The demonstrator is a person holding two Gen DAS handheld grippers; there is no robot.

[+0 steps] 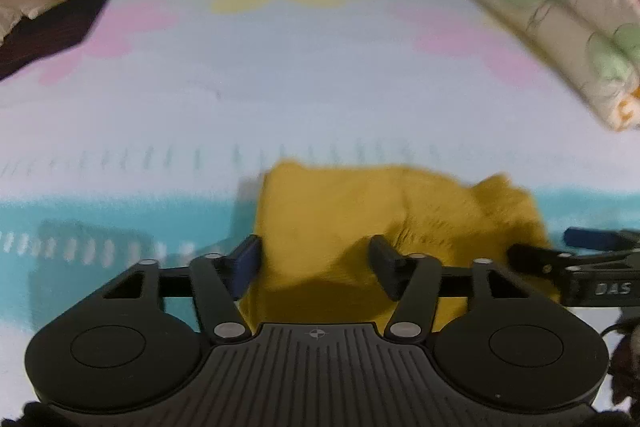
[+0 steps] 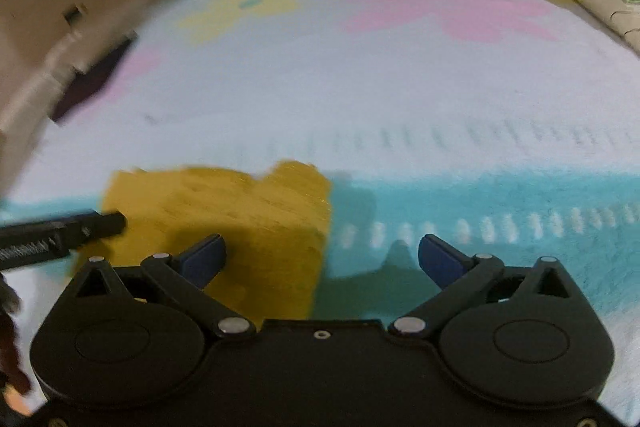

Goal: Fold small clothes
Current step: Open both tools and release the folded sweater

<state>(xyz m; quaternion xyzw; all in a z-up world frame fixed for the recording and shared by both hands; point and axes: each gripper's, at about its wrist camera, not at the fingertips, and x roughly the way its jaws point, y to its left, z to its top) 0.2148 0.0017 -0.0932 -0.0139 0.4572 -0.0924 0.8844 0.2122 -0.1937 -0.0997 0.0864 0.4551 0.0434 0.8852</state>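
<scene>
A small mustard-yellow garment (image 1: 360,223) lies bunched and partly folded on a pale bedspread; it also shows in the right wrist view (image 2: 224,211). My left gripper (image 1: 316,259) is open, its jaws spread over the garment's near edge without pinching it. My right gripper (image 2: 322,259) is open, its left finger over the garment's right part and its right finger over bare teal spread. The right gripper shows at the right edge of the left wrist view (image 1: 560,259). The left gripper shows at the left edge of the right wrist view (image 2: 64,231).
The bedspread (image 1: 320,87) has pink and yellow flower shapes and a teal band (image 2: 500,207). A dark garment (image 1: 48,31) lies at the far left. A rolled floral quilt (image 1: 560,27) lies along the right. Cream furniture stands behind the bed.
</scene>
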